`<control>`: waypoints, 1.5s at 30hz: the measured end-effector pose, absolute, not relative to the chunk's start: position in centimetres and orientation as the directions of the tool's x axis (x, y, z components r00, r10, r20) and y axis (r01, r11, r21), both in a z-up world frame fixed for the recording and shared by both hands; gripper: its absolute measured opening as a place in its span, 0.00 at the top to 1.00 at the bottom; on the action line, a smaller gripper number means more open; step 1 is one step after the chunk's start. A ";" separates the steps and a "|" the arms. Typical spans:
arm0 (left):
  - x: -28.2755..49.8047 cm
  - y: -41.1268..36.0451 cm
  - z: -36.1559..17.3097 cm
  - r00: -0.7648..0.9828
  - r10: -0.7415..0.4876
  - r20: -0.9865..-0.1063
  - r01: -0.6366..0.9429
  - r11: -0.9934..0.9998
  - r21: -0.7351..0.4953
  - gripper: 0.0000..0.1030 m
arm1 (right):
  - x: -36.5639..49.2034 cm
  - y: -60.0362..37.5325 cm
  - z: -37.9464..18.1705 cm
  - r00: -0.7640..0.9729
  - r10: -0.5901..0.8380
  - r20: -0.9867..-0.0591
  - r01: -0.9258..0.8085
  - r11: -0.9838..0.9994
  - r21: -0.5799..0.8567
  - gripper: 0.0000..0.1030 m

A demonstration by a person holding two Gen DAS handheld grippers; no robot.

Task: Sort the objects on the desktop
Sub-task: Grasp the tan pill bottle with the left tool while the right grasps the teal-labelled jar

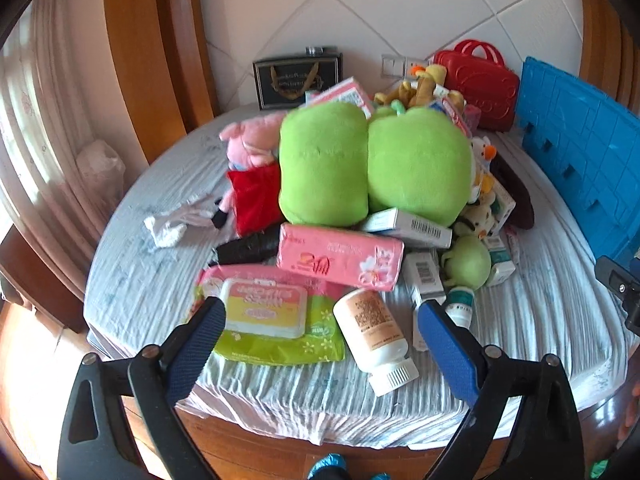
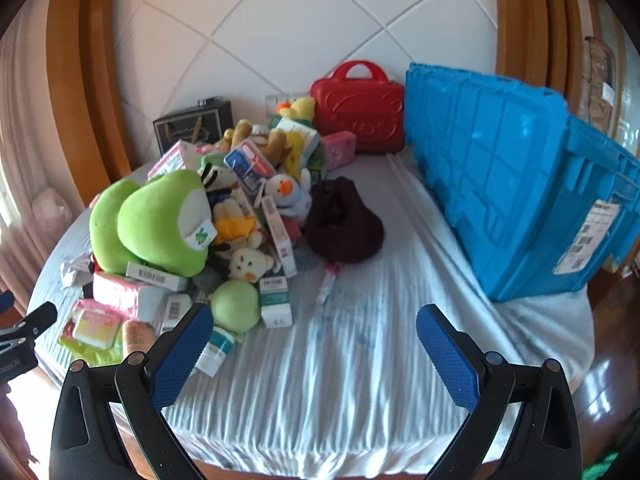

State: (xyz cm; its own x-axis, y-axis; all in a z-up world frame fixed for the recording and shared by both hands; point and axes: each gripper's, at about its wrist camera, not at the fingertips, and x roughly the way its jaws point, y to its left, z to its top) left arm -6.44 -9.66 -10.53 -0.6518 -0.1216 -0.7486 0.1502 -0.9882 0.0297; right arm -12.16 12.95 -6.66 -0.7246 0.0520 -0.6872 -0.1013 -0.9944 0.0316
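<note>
A round table (image 1: 132,280) under a pale crinkled cloth stands against a white quilted wall. Left wrist view: the left gripper (image 1: 320,344) hangs wide open and empty, the white pill bottle (image 1: 374,338) lying between its jaws, cap toward the camera, peach label up.

Right wrist view: the right gripper (image 2: 314,354), spread and empty, faces bare cloth between pile and blue crate (image 2: 520,184); the left is nearer.

Both wrist cameras look down at a slant from the table's near edge toward the far wall. The left view faces the green plush (image 1: 372,164) closely; the right view sits further right, facing the blue crate (image 2: 520,184). Both share the pile and red case (image 2: 358,114).
</note>
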 end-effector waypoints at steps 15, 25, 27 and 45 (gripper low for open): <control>-10.3 -6.6 -20.4 -0.476 0.000 -0.880 0.067 -0.997 -0.036 0.20 | -18.0 6.9 -16.6 -0.507 -0.053 -0.860 -0.010 -0.998 0.068 0.34; -10.2 -6.4 -21.4 -0.477 -0.018 -0.879 0.047 -0.999 -0.005 0.20 | -19.4 5.0 -18.8 -0.459 -0.097 -0.883 0.016 -0.995 0.101 0.45; -10.2 -6.4 -21.4 -0.476 -0.015 -0.879 0.050 -0.999 -0.010 0.20 | -19.7 4.9 -19.0 -0.457 -0.107 -0.883 0.014 -0.993 0.113 0.46; -7.6 -5.1 -19.7 -0.455 0.099 -0.885 -0.047 -0.995 -0.087 0.32 | -18.9 4.6 -19.6 -0.397 -0.091 -0.913 0.016 -0.996 0.093 0.67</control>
State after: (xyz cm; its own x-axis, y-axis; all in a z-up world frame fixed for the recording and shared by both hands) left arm -7.63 -5.12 -19.67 -0.4551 0.0987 -0.8850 -0.0467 -0.9951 -0.0870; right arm -18.90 4.60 -19.57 -0.3971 -0.0913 -0.9132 0.0158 -0.9956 0.0927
